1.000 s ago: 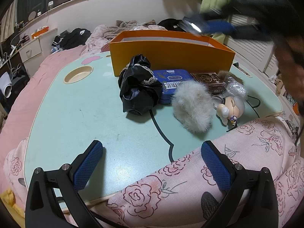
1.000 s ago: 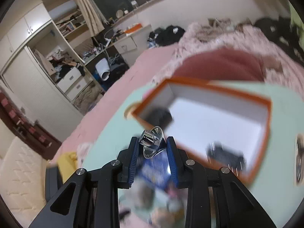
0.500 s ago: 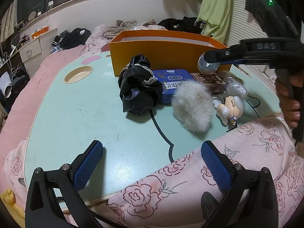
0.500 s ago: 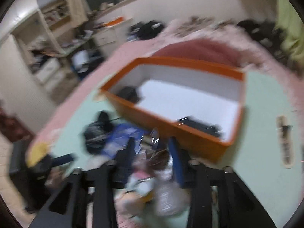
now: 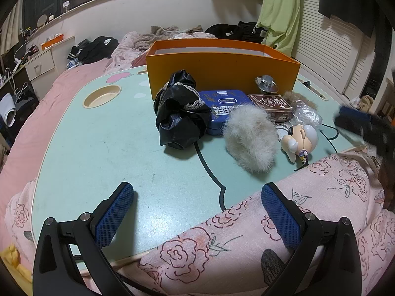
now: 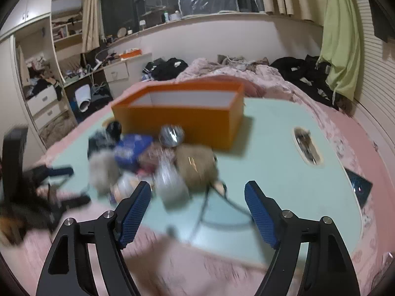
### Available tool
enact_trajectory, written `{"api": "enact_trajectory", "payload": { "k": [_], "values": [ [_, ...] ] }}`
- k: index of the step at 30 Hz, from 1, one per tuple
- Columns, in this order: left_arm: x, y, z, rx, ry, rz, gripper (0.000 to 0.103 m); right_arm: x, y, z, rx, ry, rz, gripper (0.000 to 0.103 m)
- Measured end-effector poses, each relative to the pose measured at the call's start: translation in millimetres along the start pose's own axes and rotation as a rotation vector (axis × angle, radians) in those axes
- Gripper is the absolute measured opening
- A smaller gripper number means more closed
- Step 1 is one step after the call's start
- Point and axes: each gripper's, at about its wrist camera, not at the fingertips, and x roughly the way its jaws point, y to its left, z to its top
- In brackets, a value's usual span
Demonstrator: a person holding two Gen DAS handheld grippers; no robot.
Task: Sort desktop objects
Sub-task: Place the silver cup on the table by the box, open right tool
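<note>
A shiny silver cone-shaped cup lies free against the front wall of the orange box. In front of the box, a pile holds a black bag, a blue tin, a brown packet, a white fur puff and a small figurine. My left gripper stands open over the table's near edge, empty. My right gripper hangs near the pile, its jaws opening with nothing between them; in the left wrist view it is a blur at the right edge.
The pale green table has a round cup hole at the left and a slot at the right. A dark phone lies at the right edge. A pink rose-print quilt overlaps the near edge. A cable trails from the pile.
My right gripper came down from above the orange box toward the table's near side and opened, letting go of the silver cup, which now lies before the box. The left gripper stayed still.
</note>
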Motion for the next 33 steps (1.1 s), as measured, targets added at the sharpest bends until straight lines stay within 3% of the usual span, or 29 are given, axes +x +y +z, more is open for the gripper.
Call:
{"api": "enact_trajectory", "payload": {
  "k": [3, 5, 11, 20, 33],
  "values": [
    [0, 0, 0, 0.001, 0.0, -0.001, 0.103, 10, 4, -19, -0.052, 0.057, 0.0, 0.088],
    [0, -1, 0, 0.001, 0.001, 0.002, 0.103, 13, 3, -19, -0.056, 0.056, -0.042, 0.103],
    [-2, -3, -1, 0.001, 0.002, 0.0, 0.103, 17, -3, -19, -0.055, 0.039, -0.035, 0.103],
    [-2, -3, -1, 0.003, 0.003, 0.0, 0.103, 16, -1, -15, -0.037, 0.029, 0.042, 0.103],
    [-3, -2, -1, 0.005, 0.003, -0.002, 0.103, 23, 9, -15, -0.094, 0.052, 0.014, 0.103]
  ]
}}
